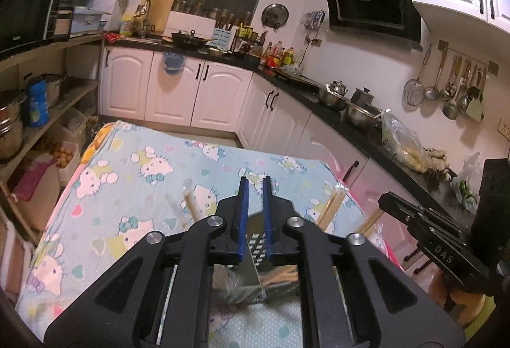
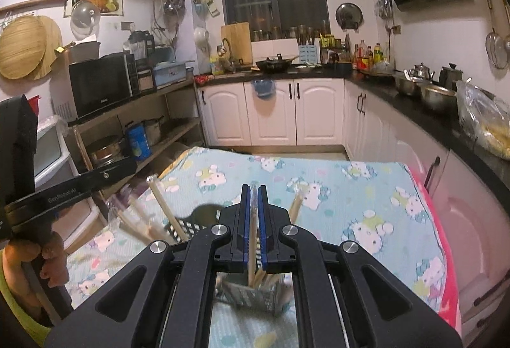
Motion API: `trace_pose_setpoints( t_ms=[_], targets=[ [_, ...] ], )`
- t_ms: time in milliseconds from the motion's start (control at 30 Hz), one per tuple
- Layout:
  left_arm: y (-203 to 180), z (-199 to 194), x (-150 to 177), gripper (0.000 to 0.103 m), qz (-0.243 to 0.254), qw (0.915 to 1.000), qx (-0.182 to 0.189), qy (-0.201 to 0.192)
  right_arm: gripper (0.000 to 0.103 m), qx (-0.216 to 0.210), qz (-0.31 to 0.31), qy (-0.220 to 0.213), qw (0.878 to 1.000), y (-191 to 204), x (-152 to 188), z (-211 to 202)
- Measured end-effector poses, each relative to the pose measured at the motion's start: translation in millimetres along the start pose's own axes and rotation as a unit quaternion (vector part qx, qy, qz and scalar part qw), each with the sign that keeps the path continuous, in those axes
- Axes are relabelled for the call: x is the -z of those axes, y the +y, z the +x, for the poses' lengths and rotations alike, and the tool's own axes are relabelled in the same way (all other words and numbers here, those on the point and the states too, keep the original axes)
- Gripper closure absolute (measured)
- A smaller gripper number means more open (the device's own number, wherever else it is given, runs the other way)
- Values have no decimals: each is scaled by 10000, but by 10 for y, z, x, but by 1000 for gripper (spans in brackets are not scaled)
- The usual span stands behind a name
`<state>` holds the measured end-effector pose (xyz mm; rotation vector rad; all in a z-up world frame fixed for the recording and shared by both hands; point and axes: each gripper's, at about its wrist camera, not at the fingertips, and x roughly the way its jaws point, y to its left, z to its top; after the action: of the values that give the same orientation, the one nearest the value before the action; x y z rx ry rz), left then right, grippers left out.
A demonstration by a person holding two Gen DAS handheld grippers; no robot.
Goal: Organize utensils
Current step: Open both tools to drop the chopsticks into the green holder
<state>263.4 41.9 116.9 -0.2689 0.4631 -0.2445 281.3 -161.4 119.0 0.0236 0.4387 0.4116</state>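
While the left gripper (image 1: 255, 188) is gripping the perforated metal holder (image 1: 256, 247), chopsticks are getting sorted.
Right gripper (image 2: 254, 198) is squeezing one chopstick (image 2: 252, 236) above the holder on the Hello Kitty counter (image 2: 350, 188).

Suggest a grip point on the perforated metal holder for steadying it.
Take the perforated metal holder by its upper wall edge, coming from above, tongs straddling the thin wall. It stands upright and open-topped; chopsticks fan out of it, so pick a rim stretch between them.
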Motion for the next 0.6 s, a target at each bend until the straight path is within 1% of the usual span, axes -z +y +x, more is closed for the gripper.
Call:
trace_pose_setpoints(
  t_ms=[67, 133, 233, 267, 300, 333, 433, 467, 500, 567, 600],
  targets=[
    [6, -44, 30, 91, -22, 10000, 2, 20, 91, -13, 66, 49, 10000, -8, 48, -30],
    [6, -106, 67, 85, -48, 10000, 7, 25, 87, -32, 93, 67, 9999, -27, 91, -76],
    [15, -204, 113, 80, -102, 9999, 12, -2, 82, -45, 107, 85, 9999, -25, 158, -154],
    [14, -253, 135, 78, -124, 9999, 31, -16, 79, -54, 119, 96, 9999, -18, 186, -187],
    [7, -288, 154, 74, -126, 9999, 51, -19, 76, -55, 126, 104, 9999, -16, 196, -207],
    [-4, -322, 176, 71, -125, 9999, 71, -22, 75, -70, 124, 112, 9998, -8, 219, -235],
    [-41, -435, 268, 64, -77, 9999, 115, -20, 69, -78, 104, 115, 9999, 0, 283, -316],
    [-62, -471, 309, 62, -35, 9999, 110, -9, 66, -84, 102, 113, 9998, 8, 315, -353],
    [-75, -491, 338, 58, -8, 10000, 98, 0, 65, -88, 103, 114, 9998, 8, 332, -376],
    [-111, -541, 421, 56, 45, 9999, 91, 50, 63, -87, 79, 136, 9998, 24, 393, -432],
    [-122, -549, 446, 53, 56, 9999, 89, 72, 60, -85, 65, 141, 9998, 33, 416, -453]
  ],
)
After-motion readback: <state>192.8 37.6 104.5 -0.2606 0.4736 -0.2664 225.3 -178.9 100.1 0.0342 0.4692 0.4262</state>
